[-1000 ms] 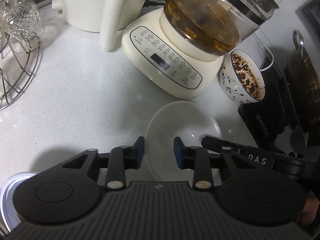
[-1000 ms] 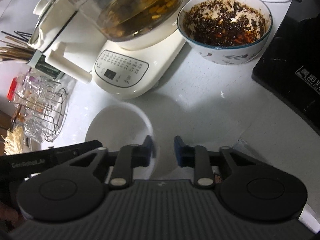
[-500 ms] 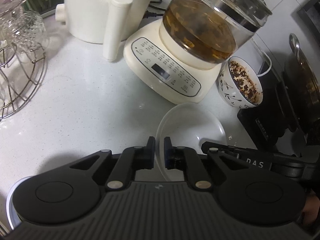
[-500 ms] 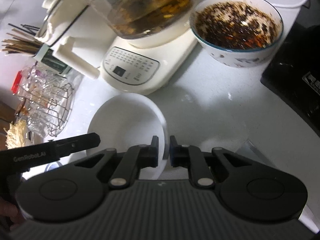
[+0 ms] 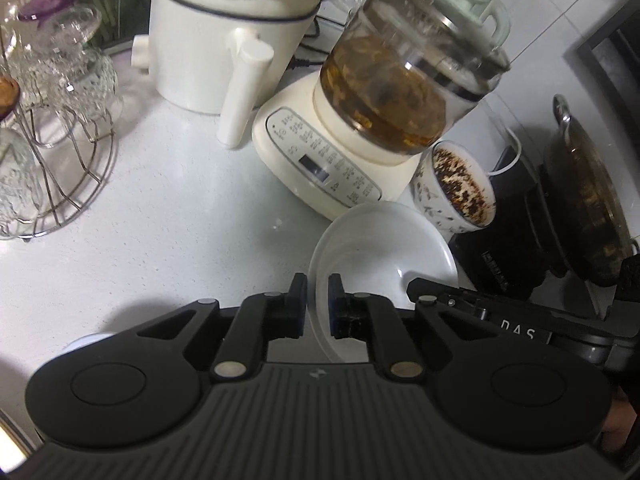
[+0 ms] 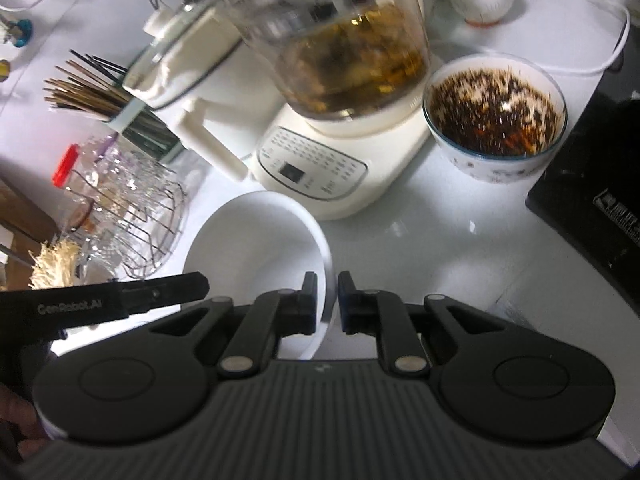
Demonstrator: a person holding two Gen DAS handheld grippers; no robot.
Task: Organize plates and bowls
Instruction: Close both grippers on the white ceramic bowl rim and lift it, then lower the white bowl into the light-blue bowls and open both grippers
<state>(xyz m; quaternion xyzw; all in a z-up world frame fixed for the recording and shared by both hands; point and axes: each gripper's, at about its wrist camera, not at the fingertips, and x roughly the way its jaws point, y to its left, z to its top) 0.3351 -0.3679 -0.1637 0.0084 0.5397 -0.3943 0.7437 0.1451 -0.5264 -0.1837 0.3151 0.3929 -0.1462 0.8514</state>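
Two handheld grippers grip one white bowl [image 5: 384,240] from opposite sides, both angled steeply down toward a white countertop [image 5: 168,216]. The left gripper [image 5: 318,298] is clamped on the bowl's left rim, one finger inside the rim and one outside. The right gripper [image 6: 327,300] is clamped on the bowl's right rim in the same way. In each wrist view the other gripper's black body reaches in from the side beside the bowl. The bowl sits tilted between them, in front of a cream kettle base with a button panel [image 5: 324,168] that carries a glass pot of brown liquid [image 5: 400,92]. A patterned bowl [image 6: 496,120] holding dark residue stands just right of the kettle base. A wire rack of glassware [image 5: 52,128] stands well to the left. Part of a person's hand shows at the lower edge behind each gripper
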